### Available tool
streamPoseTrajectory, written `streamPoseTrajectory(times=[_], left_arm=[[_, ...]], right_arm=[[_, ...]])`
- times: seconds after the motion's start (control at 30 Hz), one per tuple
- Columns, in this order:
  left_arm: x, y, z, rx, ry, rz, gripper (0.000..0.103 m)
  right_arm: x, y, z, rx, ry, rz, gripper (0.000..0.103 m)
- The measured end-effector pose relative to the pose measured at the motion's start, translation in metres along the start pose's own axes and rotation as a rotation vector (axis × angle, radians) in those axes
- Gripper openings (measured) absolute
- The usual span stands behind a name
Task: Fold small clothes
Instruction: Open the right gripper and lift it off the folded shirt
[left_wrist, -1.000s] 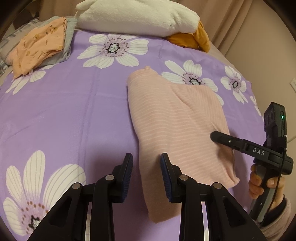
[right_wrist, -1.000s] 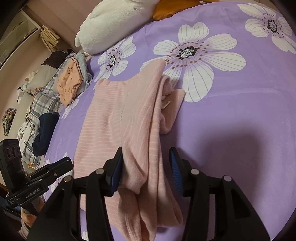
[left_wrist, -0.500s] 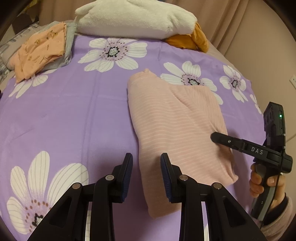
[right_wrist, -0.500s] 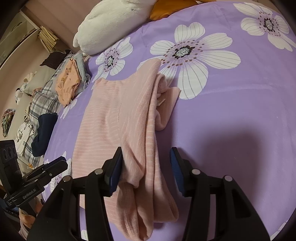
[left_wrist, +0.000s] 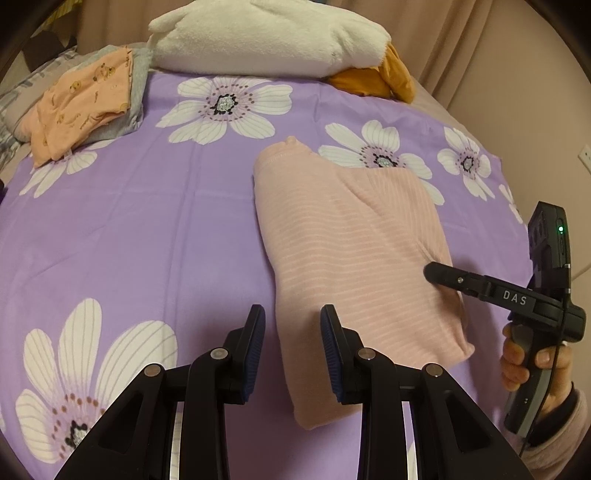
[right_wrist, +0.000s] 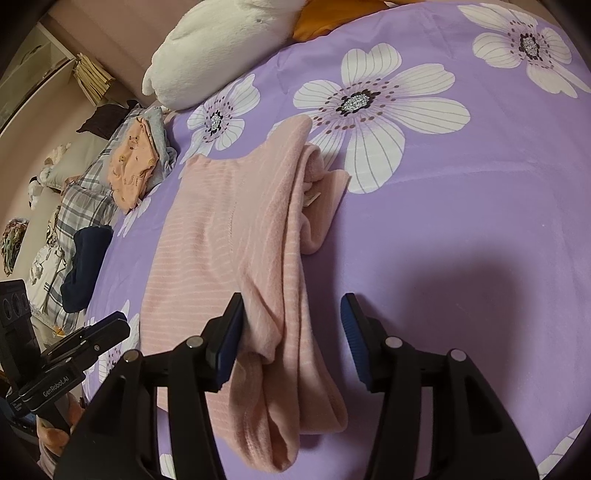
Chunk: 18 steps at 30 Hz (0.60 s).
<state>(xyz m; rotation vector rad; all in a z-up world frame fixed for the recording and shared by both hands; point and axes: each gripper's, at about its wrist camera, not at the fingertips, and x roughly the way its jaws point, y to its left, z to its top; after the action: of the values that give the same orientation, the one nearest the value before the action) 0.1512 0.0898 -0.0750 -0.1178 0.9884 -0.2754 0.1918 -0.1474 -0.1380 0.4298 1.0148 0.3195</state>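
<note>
A pink striped top (left_wrist: 351, 266) is laid folded on a purple flowered bedspread (left_wrist: 122, 229) — its long axis runs away from the grippers toward the white pillow (left_wrist: 269, 37). The fabric is ribbed, with bunched layers at one edge. The left gripper (left_wrist: 292, 332) and right gripper (right_wrist: 291, 326) are both released, nothing grasped.

Dim warm room: purple flowered bedspread (left_wrist: 129, 229), beige curtains (left_wrist: 461, 44), white plush pillow (left_wrist: 266, 40) at bedhead.
</note>
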Motion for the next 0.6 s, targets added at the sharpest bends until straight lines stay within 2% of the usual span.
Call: streamPoseTrajectory(times=[0.23,0.37,0.43,0.53,0.6], left_arm=[[0.0,0.0,-0.003,0.006,0.0,0.004,0.031],[0.0,0.0,-0.003,0.005,0.0,0.005,0.031],[-0.001,-0.001,-0.003,0.007,0.0,0.005,0.031],[0.0,-0.001,-0.005,0.012,0.002,0.008,0.031],[0.001,-0.001,-0.005,0.012,0.006,0.008,0.031]], right_arm=[[-0.018,0.013,0.007,-0.081,-0.078,-0.127,0.055],[-0.031,0.008,0.021,-0.062,-0.139,-0.217,0.056],[-0.037,0.006,0.026,-0.061,-0.16,-0.196,0.055],[-0.038,0.017,0.028,-0.109,-0.167,-0.108,0.053],[-0.032,0.026,0.026,-0.134,-0.154,-0.064,0.047]])
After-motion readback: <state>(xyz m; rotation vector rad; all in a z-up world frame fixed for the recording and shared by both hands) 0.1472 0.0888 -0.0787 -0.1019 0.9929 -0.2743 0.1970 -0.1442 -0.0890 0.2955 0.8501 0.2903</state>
